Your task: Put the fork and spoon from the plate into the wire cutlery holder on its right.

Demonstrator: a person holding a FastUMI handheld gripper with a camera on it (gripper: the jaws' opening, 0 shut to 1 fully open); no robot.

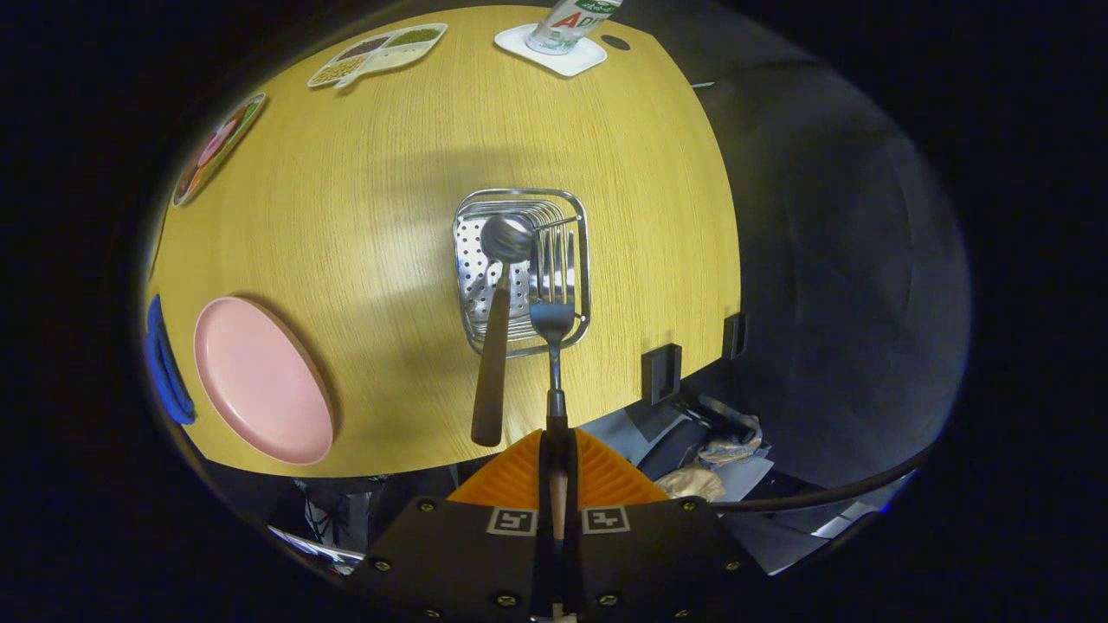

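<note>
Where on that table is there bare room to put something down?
Bare wood lies between the pink plate and the wire holder, and beyond it toward the divided tray and coaster. It is crowded at the holder: the spoon leans in it, and the gripper holds the fork there.

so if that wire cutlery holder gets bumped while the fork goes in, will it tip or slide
The wire cutlery holder looks thin and light, so it may slide on the smooth wooden table. The spoon leaning out could tip it. The hand-held gripper, shut on the fork, should probably lower it gently.
</note>
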